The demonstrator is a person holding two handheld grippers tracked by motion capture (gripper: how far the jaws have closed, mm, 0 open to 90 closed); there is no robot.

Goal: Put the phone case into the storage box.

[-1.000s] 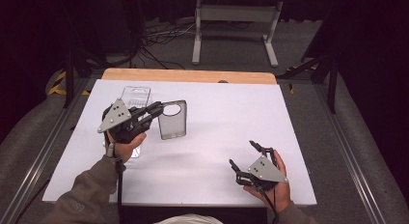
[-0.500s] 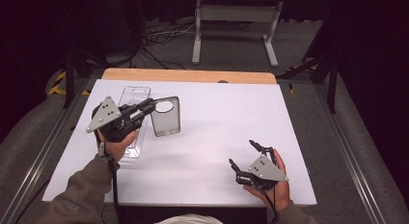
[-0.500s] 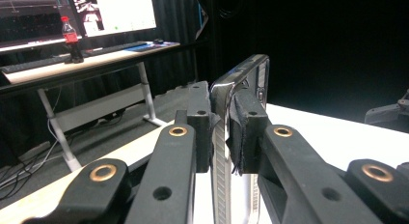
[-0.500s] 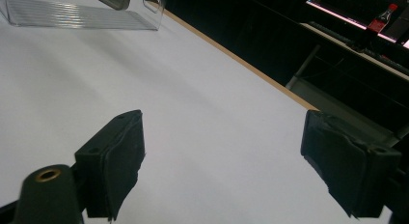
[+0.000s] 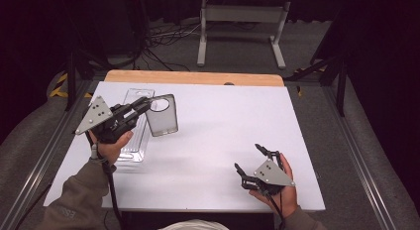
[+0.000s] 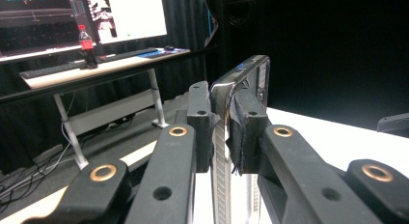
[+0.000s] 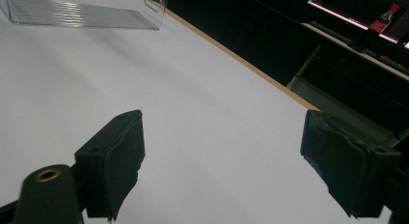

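The right hand (image 5: 277,185) rests low near the front edge of the white table (image 5: 223,136), palm up, with the right gripper (image 5: 253,159) lying on it and pointing away across the table. Its two jaws stand wide apart with only bare table between them. Further in, the left hand (image 5: 111,141) is lifted above the table with its sleeve (image 5: 74,205) coming in from the front. It holds the left gripper (image 5: 144,105) almost level, pointing toward the middle of the table. The jaws of this one are clamped on the top rim of a shiny grey phone case (image 5: 162,116), and the case hangs down from them. In the left gripper view, the case's thin edge (image 6: 231,137) stands straight up, squeezed tight between the two black pads (image 6: 248,122). The case has one round hole near the jaws. Under and just behind the left hand lies one long clear plastic tray (image 5: 132,131), flat on the table, close beside the hanging case. Far behind the jaws, in the left gripper view, there is a desk (image 6: 96,64) with two screens (image 6: 130,16), one keyboard (image 6: 53,69) and one cola bottle (image 6: 88,46) with a red label. The words on the label are too small to read.
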